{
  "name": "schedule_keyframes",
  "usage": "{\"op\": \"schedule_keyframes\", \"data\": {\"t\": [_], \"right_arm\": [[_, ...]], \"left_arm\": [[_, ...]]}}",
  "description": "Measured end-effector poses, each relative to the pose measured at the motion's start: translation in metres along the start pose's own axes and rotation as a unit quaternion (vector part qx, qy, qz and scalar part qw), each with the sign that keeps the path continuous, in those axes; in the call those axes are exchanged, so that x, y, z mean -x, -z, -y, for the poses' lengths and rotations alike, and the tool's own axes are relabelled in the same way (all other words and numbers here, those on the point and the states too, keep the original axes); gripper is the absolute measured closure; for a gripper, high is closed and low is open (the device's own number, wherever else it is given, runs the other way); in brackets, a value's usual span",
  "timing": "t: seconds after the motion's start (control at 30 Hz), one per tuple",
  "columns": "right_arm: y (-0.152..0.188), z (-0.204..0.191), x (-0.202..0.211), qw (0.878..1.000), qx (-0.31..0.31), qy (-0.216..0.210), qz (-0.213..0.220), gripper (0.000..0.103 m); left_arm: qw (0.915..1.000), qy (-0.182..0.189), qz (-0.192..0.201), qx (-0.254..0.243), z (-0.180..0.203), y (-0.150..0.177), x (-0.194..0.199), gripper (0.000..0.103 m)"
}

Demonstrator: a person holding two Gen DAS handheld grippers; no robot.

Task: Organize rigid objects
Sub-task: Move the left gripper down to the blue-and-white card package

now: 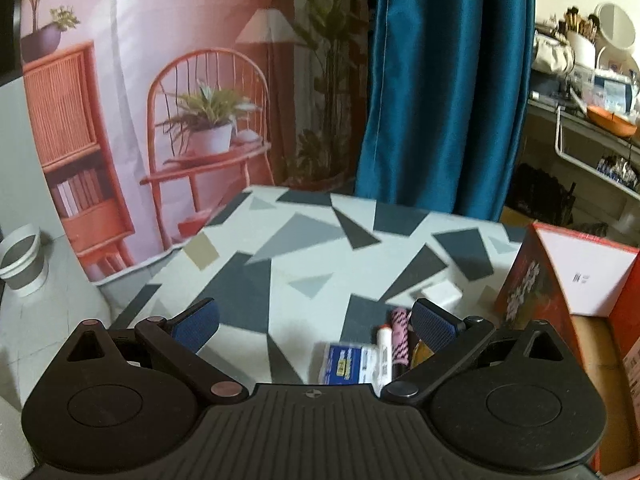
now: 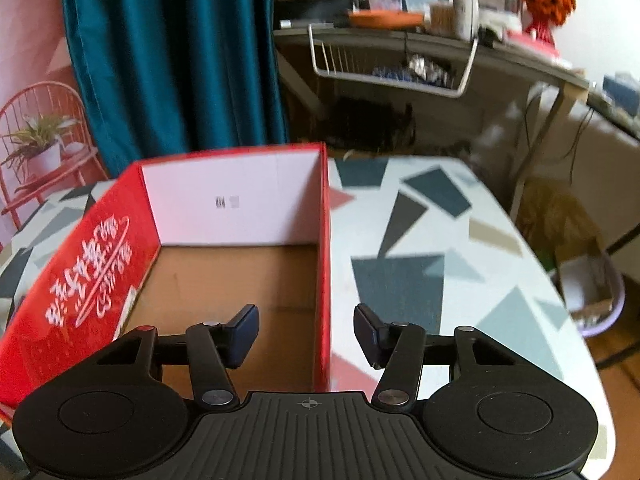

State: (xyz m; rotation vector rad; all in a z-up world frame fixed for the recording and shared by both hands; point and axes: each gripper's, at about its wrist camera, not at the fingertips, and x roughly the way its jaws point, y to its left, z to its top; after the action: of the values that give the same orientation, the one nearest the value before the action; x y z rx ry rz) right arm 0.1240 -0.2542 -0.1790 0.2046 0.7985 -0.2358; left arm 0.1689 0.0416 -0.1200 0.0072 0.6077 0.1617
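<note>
With both the left gripper point(image 1: 314, 326) and right gripper point(image 2: 306, 336) hanging spread and empty, the right one is straddling the red box point(image 2: 96, 268) wall and risking knocking it.

A teal curtain point(image 1: 448, 92) hangs behind the counter point(image 1: 304, 240), whose top bears grey triangles. Left of it hangs a pink backdrop point(image 1: 160, 60) printed with a chair and plants. A cluttered desk point(image 2: 500, 52) stands at right.
</note>
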Motion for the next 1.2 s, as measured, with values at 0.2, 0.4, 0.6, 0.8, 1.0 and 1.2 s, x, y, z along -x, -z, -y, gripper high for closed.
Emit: {"op": "schedule_keyframes", "data": {"t": [0.2,0.4,0.6,0.8,1.0,1.2], "right_arm": [[0.013,0.006,0.000,0.999,-0.006,-0.010,-0.046,0.066],[0.020,0.009,-0.003,0.998,-0.003,-0.001,-0.070,0.091],[0.019,0.010,-0.004,0.998,0.000,0.000,-0.068,0.092],[0.018,0.006,-0.005,0.998,0.009,0.010,-0.064,0.092],[0.018,0.003,-0.002,0.998,0.019,0.018,-0.052,0.092],[0.018,0.005,-0.001,0.999,0.017,0.013,-0.048,0.092]], "left_arm": [[0.9996,0.010,-0.027,-0.005,0.001,0.013,-0.010,0.000],[0.9991,0.029,-0.030,0.006,0.003,0.011,-0.013,0.000],[0.9992,0.023,-0.031,0.012,-0.001,0.007,-0.018,0.007],[0.9966,0.026,-0.057,0.053,-0.016,0.010,-0.032,0.016],[0.9902,0.060,-0.099,0.078,-0.016,0.021,-0.046,0.032],[0.9828,0.062,-0.140,0.103,-0.020,0.034,-0.065,0.035]]}}
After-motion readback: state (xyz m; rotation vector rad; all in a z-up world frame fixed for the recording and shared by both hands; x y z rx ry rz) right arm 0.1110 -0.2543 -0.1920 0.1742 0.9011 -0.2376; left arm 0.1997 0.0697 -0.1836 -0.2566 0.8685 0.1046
